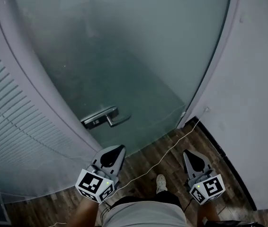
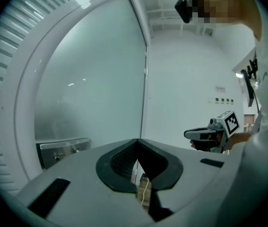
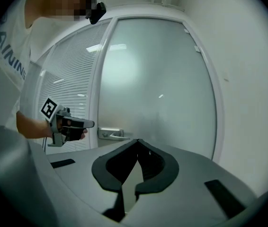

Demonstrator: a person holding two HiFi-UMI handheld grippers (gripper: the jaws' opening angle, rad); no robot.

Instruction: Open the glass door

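1. Bottom of the frame: my left gripper (image 1: 117, 151) and right gripper (image 1: 188, 154), fingers together on both, nothing in them.
2. Past them, mid-frame: the frosted glass door (image 1: 124, 51), its handle (image 1: 108, 118) just above the left gripper, not touching.

Shirt (image 3: 12, 56), upper left of right gripper view: blue capitals "AININ", ends of the word cut off or unclear.
Wall plate (image 2: 219, 89), right of centre in left gripper view: print too small to read.
Left marker cube (image 1: 95, 184) and right marker cube (image 1: 207, 188), bottom of head view: black-and-white square codes only.
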